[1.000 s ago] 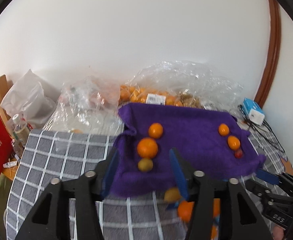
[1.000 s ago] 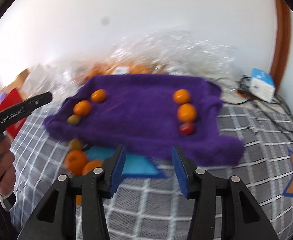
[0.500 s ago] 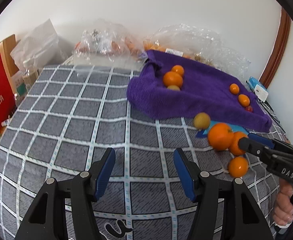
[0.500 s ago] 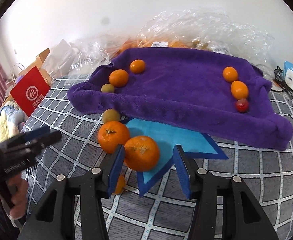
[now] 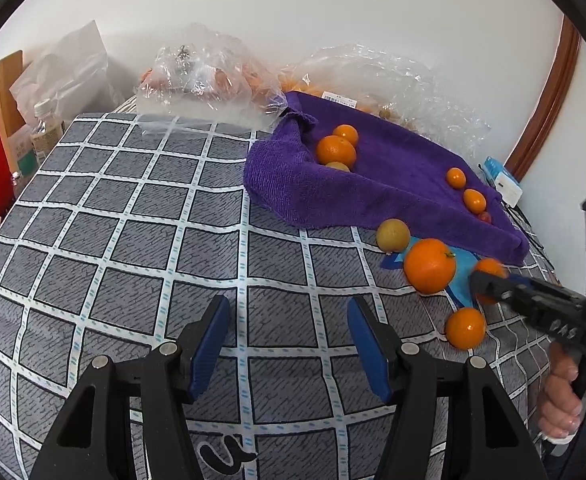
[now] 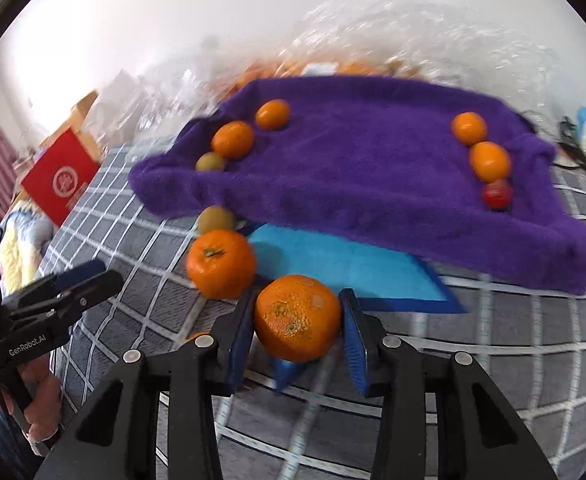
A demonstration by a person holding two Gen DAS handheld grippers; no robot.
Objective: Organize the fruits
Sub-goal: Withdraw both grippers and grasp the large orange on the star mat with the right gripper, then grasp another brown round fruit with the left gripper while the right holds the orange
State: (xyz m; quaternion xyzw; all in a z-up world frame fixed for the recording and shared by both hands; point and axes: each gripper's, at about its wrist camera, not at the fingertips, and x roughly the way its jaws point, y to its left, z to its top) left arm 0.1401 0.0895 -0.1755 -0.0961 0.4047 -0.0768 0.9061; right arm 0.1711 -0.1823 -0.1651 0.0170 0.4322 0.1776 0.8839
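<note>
**Right fingers closing around a large orange**

In the right wrist view, the right gripper (image 6: 297, 334) sits low in the centre of the frame with a large orange (image 6: 297, 323) between its blue fingers (image 6: 240, 336). The fingers have just been closing; both pads sit at the fruit's sides, apparently touching it. The orange rests on the grey checked cloth at the near edge of a blue mat (image 6: 345, 266). A second orange (image 6: 221, 263) lies just to its upper left, and a yellowish-green fruit (image 6: 215, 219) sits beyond that, against the purple towel (image 6: 373, 168), which carries more small fruits along its left and right sides.

In the left wrist view, the left gripper (image 5: 289, 346) hangs over bare checked cloth at the bottom centre, its fingers moderately apart with nothing between them. The fruit cluster lies well off to the right of that frame.
</note>
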